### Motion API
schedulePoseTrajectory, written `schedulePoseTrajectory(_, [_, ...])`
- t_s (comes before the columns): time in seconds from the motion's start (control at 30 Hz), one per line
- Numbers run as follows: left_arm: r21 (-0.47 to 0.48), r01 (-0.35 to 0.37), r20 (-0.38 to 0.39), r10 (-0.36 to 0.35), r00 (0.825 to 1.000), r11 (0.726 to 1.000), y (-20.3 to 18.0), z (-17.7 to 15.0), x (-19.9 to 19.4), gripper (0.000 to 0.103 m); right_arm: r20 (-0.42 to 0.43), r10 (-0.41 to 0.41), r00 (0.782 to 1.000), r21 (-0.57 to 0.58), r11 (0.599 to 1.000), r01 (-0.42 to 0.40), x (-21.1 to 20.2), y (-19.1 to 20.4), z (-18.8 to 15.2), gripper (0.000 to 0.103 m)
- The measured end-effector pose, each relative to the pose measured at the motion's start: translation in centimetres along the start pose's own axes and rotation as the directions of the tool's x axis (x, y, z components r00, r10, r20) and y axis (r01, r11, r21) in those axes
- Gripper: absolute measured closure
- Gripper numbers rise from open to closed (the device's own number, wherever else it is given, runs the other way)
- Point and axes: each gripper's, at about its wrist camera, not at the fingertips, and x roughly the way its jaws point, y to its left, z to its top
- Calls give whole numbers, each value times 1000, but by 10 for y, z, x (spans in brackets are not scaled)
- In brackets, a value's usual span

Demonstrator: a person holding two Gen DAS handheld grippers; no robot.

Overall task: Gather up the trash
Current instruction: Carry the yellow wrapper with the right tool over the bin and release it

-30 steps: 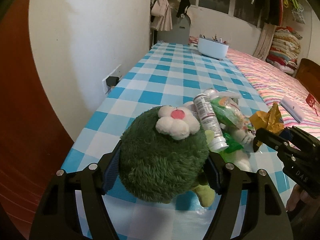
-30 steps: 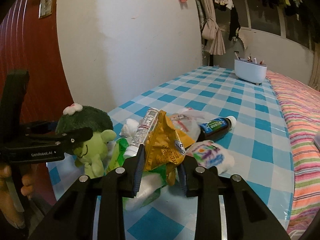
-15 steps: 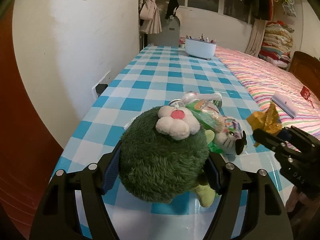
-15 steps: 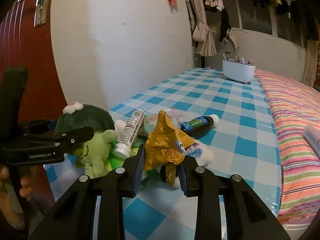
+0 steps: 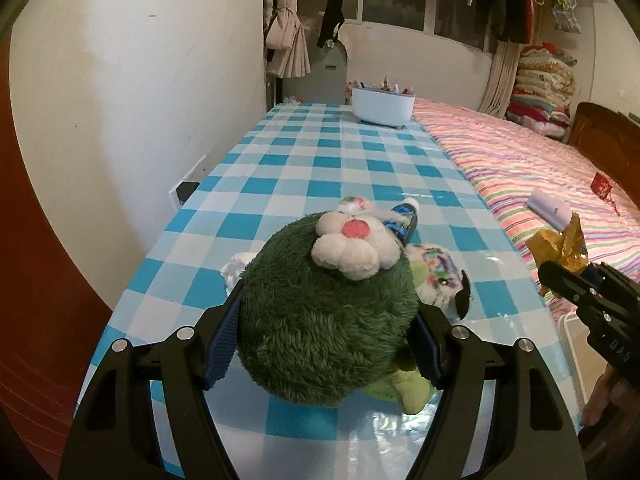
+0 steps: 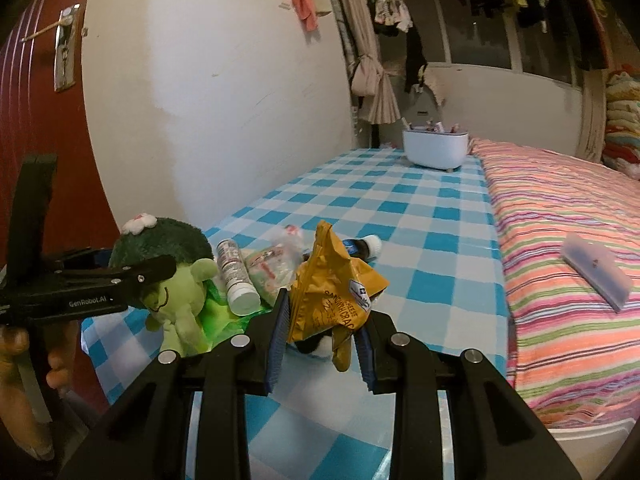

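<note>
My right tongs [image 6: 322, 346] pinch the yellow snack bag [image 6: 334, 292], my left tongs [image 5: 326, 340] clamp the green plush [image 5: 320, 320]; bottles [image 6: 236, 276] and wrappers [image 6: 270, 268] remain on the surface [image 6: 432, 240].

Right gripper [image 6: 322, 334] clamping yellow snack bag [image 6: 334, 284], checked table [image 6: 420, 216]

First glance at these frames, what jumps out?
The fuzzy green plush toy, white flower on top, fills the left gripper at the near edge of the blue checked table. The right gripper pinches a crumpled yellow snack wrapper above the trash pile.
</note>
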Motion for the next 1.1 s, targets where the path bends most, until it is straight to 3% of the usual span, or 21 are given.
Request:
schedulePoseTrajectory(0.37, [8,80,64,-81,995,997,-29,16,-21,32,28,-66,997,34,997,65,-31,-27,-4,73])
schedulePoseTrajectory(0.73, [82,171,60,-176,983,982,-78,13,-25,32,56,-150,987,77,986,145,-70,-54,-11,73])
schedulePoseTrajectory(1.1, [171,260,36,-270,962,950,-134,4,-30,32,67,-236,969,124,966,227,-108,-83,-27,73])
